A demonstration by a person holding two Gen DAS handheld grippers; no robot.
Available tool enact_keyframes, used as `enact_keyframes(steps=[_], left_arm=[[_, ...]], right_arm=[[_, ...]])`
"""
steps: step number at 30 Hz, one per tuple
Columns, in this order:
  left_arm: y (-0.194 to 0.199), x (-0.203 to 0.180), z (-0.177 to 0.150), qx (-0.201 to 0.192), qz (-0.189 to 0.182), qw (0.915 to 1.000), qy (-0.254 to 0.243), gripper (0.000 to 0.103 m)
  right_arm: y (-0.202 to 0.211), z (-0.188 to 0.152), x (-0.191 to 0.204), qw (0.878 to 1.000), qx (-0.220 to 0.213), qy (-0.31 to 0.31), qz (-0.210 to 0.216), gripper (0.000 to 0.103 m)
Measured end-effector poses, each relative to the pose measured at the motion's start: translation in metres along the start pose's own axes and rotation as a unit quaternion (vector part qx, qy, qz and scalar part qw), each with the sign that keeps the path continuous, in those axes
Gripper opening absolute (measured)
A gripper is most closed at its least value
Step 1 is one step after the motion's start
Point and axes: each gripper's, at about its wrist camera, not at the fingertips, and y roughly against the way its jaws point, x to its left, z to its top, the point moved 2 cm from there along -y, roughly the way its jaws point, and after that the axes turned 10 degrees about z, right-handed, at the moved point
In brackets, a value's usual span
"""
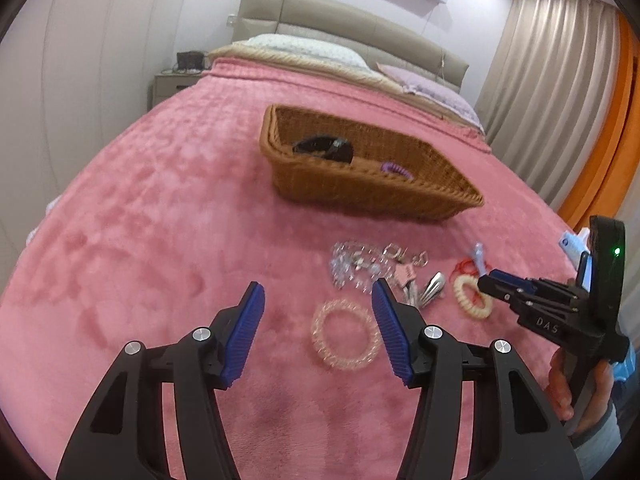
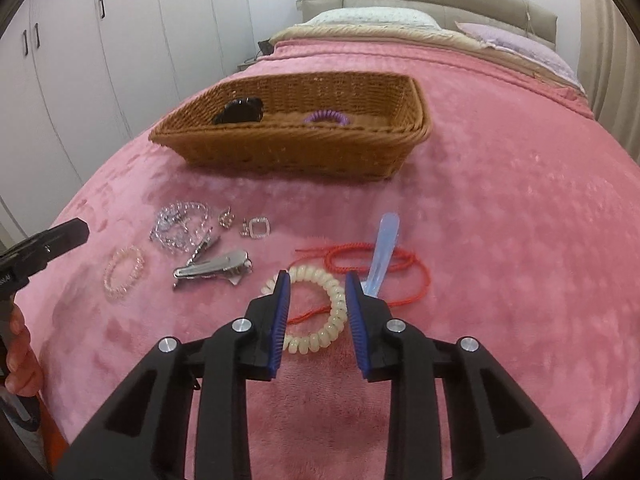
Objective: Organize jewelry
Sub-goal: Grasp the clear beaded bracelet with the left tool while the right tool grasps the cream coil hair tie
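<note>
both claws [image 1: 318,304] [image 2: 316,294] above pink blanket [image 1: 160,208], bedroom wardrobes [image 2: 120,40] beyond

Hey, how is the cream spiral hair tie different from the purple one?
The cream spiral hair tie lies on the pink blanket between the right gripper's open fingers; the purple spiral hair tie already sits in the wicker basket. The cream one shows as a whole ring, while the purple one is half hidden behind the basket wall. Both are coiled loops.

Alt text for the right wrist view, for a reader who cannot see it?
The right gripper straddles a cream spiral hair tie on a pink blanket, jaws not yet pressing it. A red cord, clips and beaded bracelets lie nearby; a wicker basket sits beyond.
</note>
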Motion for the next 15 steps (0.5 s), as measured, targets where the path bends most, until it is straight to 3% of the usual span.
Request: enact_keyframes(steps=[5, 7, 15], left_arm=[[-0.014, 0.001, -0.006, 0.035, 0.002, 0.9994, 0.001, 0.046], [-0.019, 0.000, -0.009, 0.048, -0.005, 0.9988, -0.001, 0.030], [-0.029, -0.005, -0.015, 0.073, 0.001, 0.9972, -0.016, 0.031]], right_arm=[[-0.006, -0.003, 0.000, 1.000, 0.011, 0.005, -0.007, 0.026], [-0.011, -0.003, -0.001, 1.000, 0.021, 0.003, -0.009, 0.026], [-0.020, -0.003, -0.004, 0.999, 0.038, -0.004, -0.012, 0.026]])
